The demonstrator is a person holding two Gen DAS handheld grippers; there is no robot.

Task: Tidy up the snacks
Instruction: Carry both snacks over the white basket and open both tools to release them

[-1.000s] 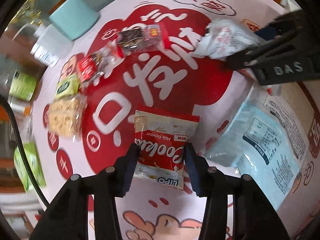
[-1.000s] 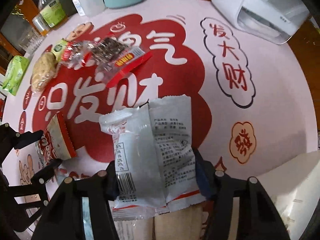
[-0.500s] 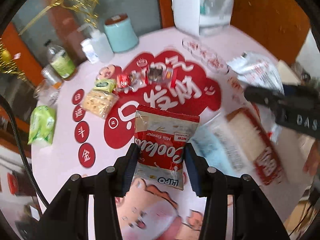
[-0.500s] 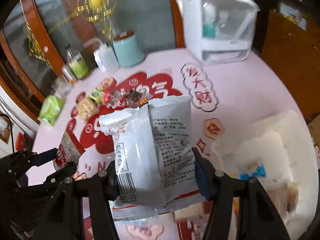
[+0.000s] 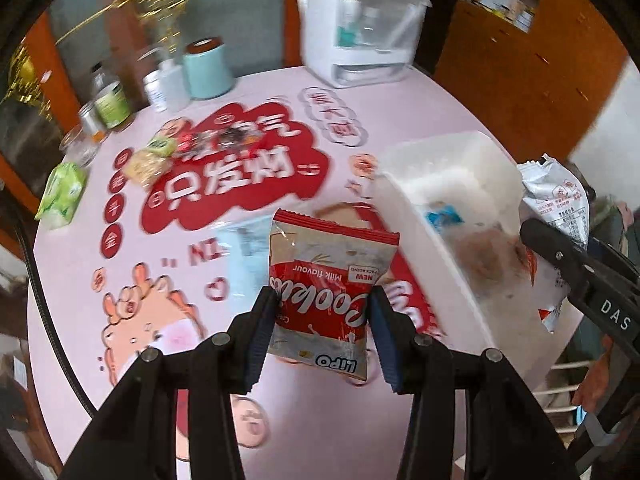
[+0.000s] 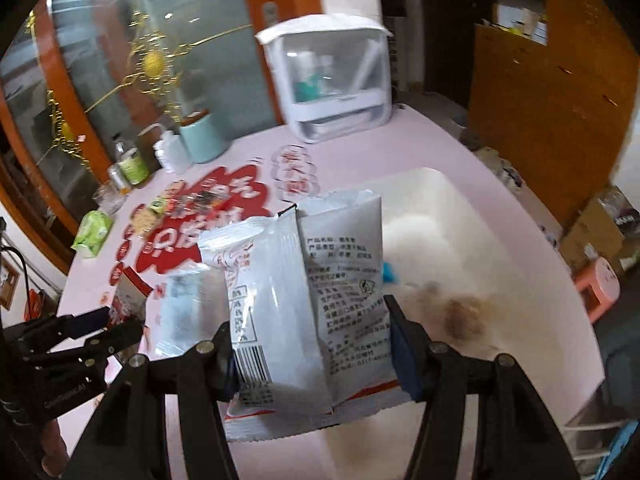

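Note:
My left gripper (image 5: 322, 320) is shut on a red and white cookie packet (image 5: 326, 284) and holds it in the air above the pink table (image 5: 160, 280). My right gripper (image 6: 310, 344) is shut on a white and silver snack bag (image 6: 304, 288), held above a white plastic bin (image 6: 460, 248). The bin also shows in the left wrist view (image 5: 424, 232), just right of the cookie packet, with a few snacks inside. The right gripper and its bag (image 5: 556, 200) show at the right edge of the left wrist view.
Several small snack packets (image 5: 208, 144) lie in a row on the red print at the table's far left. A pale blue packet (image 5: 244, 256) lies near the bin. A teal canister (image 5: 206, 68), bottles (image 5: 110, 100) and a white organiser box (image 5: 360, 28) stand at the back.
Both grippers have lifted high off the table with their packets and swung right, toward the white bin. The table and snacks now look much farther away.

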